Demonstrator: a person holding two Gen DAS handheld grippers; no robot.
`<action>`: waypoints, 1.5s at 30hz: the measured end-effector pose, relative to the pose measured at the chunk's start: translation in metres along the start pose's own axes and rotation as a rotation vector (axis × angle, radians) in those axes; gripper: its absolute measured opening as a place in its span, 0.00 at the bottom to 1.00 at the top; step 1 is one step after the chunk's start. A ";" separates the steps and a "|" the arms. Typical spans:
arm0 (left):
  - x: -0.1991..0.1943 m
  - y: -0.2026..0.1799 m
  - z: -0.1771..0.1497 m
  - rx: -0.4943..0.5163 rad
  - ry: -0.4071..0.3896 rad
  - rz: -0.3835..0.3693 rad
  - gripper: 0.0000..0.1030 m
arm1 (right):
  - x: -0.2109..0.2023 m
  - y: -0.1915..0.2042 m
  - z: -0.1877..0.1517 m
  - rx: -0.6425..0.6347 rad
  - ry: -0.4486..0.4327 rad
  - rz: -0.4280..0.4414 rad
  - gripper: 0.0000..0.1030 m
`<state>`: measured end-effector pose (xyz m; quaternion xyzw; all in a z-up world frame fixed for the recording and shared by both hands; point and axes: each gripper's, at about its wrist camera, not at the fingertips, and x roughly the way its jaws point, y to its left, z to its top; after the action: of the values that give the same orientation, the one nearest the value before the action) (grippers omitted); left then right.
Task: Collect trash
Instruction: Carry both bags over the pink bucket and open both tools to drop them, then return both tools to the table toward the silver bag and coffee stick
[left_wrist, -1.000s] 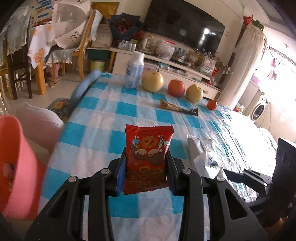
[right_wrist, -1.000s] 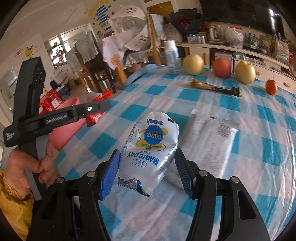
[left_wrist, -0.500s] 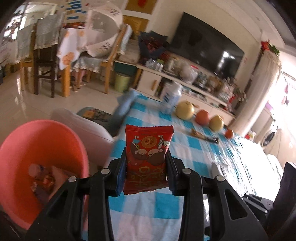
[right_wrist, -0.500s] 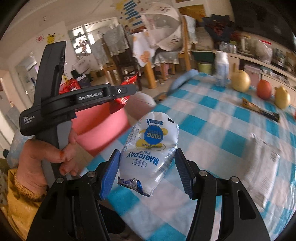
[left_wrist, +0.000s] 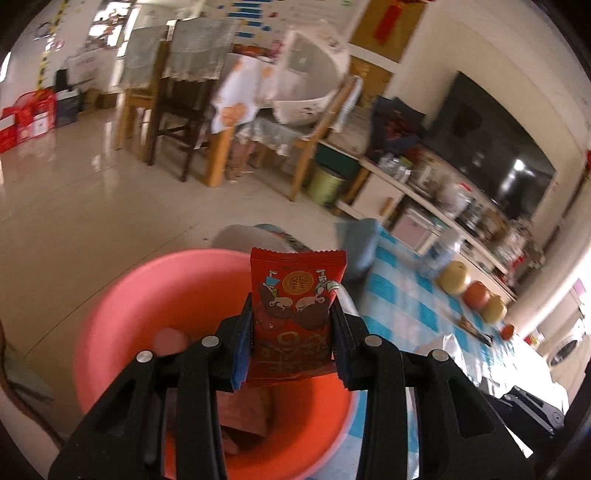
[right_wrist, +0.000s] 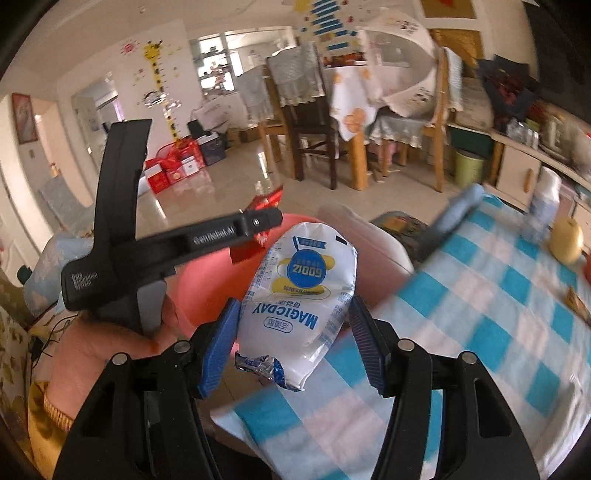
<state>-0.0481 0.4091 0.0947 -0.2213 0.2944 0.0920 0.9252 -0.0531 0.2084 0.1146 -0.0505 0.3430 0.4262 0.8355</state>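
Red packet (left_wrist: 295, 317) — in left claw (left_wrist: 293, 349).

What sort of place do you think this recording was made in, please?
Most likely a home's combined living and dining room: a large TV hangs above a cluttered sideboard, wooden dining chairs stand around a cloth-covered table, and fruit sits on a checked tablecloth.

My left gripper (left_wrist: 291, 341) and right gripper (right_wrist: 291, 341) are matte black plastic with silver screws and ribbed blue pads (right_wrist: 218, 349). My hand (right_wrist: 110, 343) shows bare skin, mustard-yellow cuff.
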 end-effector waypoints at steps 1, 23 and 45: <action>0.000 0.004 0.001 -0.010 0.000 0.008 0.37 | 0.005 0.004 0.004 -0.009 0.002 0.002 0.59; -0.027 0.005 0.007 0.032 -0.311 0.143 0.89 | 0.012 -0.019 -0.025 0.117 0.004 -0.167 0.89; -0.007 -0.069 -0.012 0.228 -0.148 0.020 0.90 | -0.043 -0.041 -0.070 0.149 -0.003 -0.267 0.91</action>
<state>-0.0394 0.3425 0.1150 -0.1045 0.2359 0.0833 0.9625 -0.0774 0.1270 0.0794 -0.0331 0.3628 0.2847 0.8867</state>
